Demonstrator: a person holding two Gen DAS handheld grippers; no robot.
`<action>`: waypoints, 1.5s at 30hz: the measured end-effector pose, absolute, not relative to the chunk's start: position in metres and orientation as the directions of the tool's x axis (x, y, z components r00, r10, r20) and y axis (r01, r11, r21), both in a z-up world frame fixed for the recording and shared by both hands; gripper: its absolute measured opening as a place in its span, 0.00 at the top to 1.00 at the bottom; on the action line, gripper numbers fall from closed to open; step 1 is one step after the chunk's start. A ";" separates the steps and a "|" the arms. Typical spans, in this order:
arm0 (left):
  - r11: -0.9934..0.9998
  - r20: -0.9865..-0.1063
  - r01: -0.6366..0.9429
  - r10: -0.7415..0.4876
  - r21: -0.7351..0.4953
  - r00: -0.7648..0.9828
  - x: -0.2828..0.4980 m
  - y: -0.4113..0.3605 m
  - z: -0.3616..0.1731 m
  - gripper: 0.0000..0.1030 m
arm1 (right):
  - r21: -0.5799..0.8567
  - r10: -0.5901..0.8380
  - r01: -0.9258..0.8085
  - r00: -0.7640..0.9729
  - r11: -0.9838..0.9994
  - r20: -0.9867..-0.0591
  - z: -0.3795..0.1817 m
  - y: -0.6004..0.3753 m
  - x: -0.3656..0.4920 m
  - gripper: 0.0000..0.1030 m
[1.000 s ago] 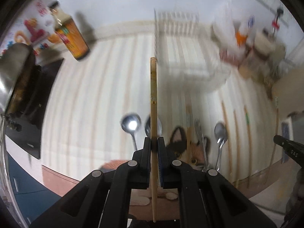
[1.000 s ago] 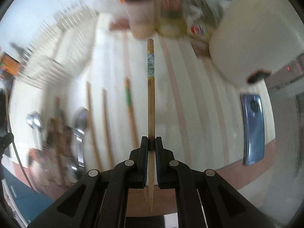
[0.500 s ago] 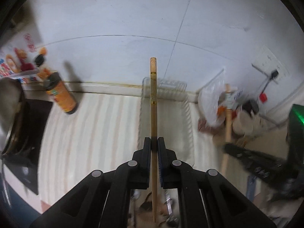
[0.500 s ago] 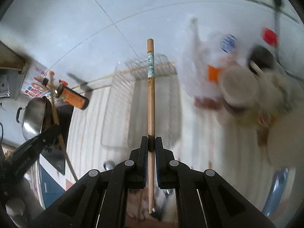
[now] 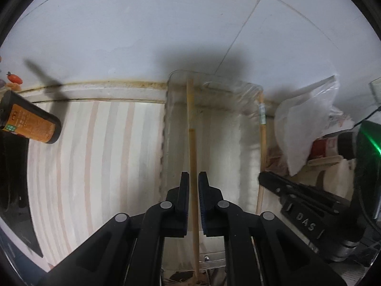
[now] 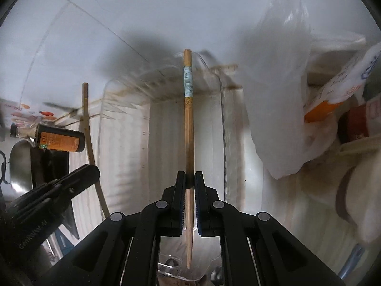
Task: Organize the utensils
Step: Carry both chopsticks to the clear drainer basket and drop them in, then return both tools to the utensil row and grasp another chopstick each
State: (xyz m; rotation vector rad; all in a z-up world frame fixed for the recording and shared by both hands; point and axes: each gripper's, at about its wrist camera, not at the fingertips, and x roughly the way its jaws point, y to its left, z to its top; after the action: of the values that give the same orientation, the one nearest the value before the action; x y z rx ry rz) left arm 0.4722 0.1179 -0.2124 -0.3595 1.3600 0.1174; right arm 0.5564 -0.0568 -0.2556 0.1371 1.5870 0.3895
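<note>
My left gripper (image 5: 194,178) has its jaws slightly apart around a plain wooden chopstick (image 5: 191,138), which lies lengthwise inside the clear plastic tray (image 5: 166,124). My right gripper (image 6: 189,178) is shut on a second chopstick with a pale blue band (image 6: 188,119), held above the tray's (image 6: 222,128) right side. The right gripper (image 5: 264,178) and its chopstick (image 5: 262,143) also show in the left wrist view; the left gripper (image 6: 92,170) and its chopstick (image 6: 87,124) show in the right wrist view.
An orange-labelled bottle (image 5: 31,124) stands left of the tray on the striped counter (image 5: 100,155). A white plastic bag (image 5: 307,128) and jars crowd the right side. The tiled wall (image 5: 166,35) is close behind. A pan (image 6: 20,164) sits far left.
Both grippers have moved forward from the spoons and chopsticks on the counter to the tray at the wall. The left jaws have loosened, and its chopstick now rests in the tray.
</note>
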 end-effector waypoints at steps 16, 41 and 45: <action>0.929 -0.907 -0.370 0.165 0.011 0.386 0.354 0.120 -0.178 0.00 | 0.211 0.230 -0.122 0.166 0.970 -0.959 -0.201 -0.147 0.462 0.39; 0.991 -0.999 -0.134 0.000 -0.007 0.051 0.257 0.008 -0.341 0.65 | 0.104 0.104 -0.007 -0.024 0.995 -0.994 -0.301 -0.232 0.315 0.61; 0.992 -0.998 -0.128 0.003 -0.006 0.067 0.255 0.007 -0.341 0.93 | 0.093 0.091 -0.049 -0.047 0.994 -0.995 -0.312 -0.226 0.311 0.65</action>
State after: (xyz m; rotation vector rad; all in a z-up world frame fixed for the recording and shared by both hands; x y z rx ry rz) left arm 0.2546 0.0072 -0.3406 -0.1010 1.5015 0.0987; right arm 0.3113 -0.2258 -0.3119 0.0325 1.6140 0.1133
